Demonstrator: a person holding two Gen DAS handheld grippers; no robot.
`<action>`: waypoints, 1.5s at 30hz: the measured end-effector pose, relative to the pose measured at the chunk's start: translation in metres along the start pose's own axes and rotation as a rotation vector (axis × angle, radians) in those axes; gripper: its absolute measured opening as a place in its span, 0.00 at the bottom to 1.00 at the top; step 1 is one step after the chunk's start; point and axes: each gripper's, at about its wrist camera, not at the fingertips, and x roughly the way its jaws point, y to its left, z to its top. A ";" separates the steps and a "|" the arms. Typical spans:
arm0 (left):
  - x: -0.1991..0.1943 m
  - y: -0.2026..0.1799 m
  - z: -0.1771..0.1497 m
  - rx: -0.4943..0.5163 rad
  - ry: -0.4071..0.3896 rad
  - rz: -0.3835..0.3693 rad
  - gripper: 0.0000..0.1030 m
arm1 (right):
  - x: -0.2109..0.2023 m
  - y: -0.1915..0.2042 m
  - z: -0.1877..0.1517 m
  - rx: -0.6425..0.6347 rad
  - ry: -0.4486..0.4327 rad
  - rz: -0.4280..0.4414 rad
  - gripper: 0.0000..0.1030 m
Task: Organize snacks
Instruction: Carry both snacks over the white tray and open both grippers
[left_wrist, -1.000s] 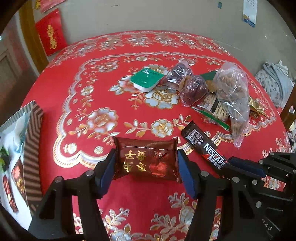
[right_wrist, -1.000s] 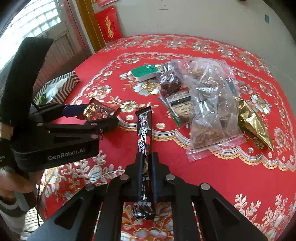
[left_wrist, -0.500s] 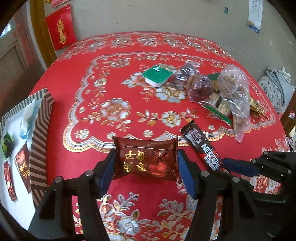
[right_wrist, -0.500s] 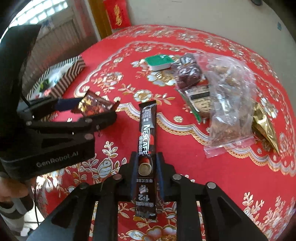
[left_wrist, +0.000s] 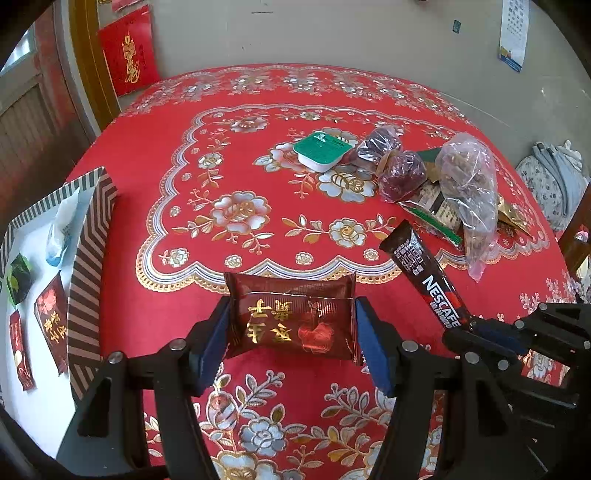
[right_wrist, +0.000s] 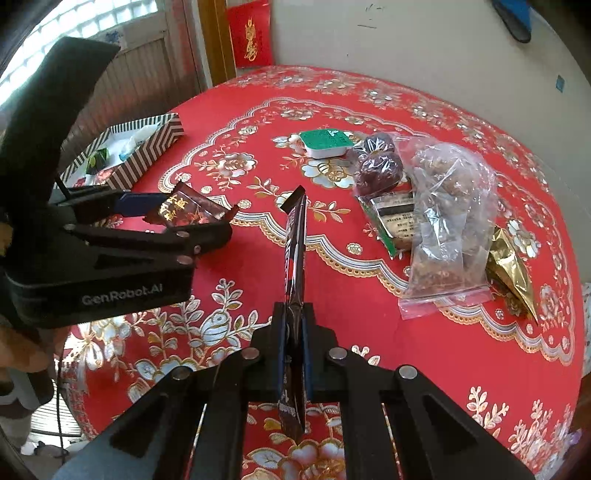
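My left gripper (left_wrist: 291, 325) is shut on a dark red snack packet with gold characters (left_wrist: 291, 317) and holds it above the red tablecloth; the packet also shows in the right wrist view (right_wrist: 183, 212). My right gripper (right_wrist: 294, 325) is shut on a dark Nescafe coffee stick (right_wrist: 295, 243), turned edge-on; the stick also shows in the left wrist view (left_wrist: 424, 273). A striped box (left_wrist: 88, 240) with several packets inside stands at the left table edge, also in the right wrist view (right_wrist: 147, 144).
On the far right part of the table lie a green-lidded cup (left_wrist: 321, 149), two dark red wrapped snacks (left_wrist: 400, 173), a clear bag of nuts (left_wrist: 469, 184), a green-edged packet (right_wrist: 399, 221) and a gold pouch (right_wrist: 511, 262). A wall stands behind the table.
Both grippers have pulled back and turned left with their loads; the striped box has come further into view. The Nescafe stick has rotated to edge-on in the right gripper.
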 end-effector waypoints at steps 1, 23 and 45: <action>-0.001 -0.001 -0.001 0.001 -0.003 0.001 0.64 | -0.002 0.000 0.000 0.004 -0.007 0.003 0.05; -0.051 0.026 -0.011 -0.038 -0.120 0.106 0.64 | -0.009 0.033 0.024 0.033 -0.084 0.054 0.05; -0.095 0.112 -0.036 -0.171 -0.177 0.187 0.64 | 0.004 0.117 0.060 -0.047 -0.099 0.139 0.06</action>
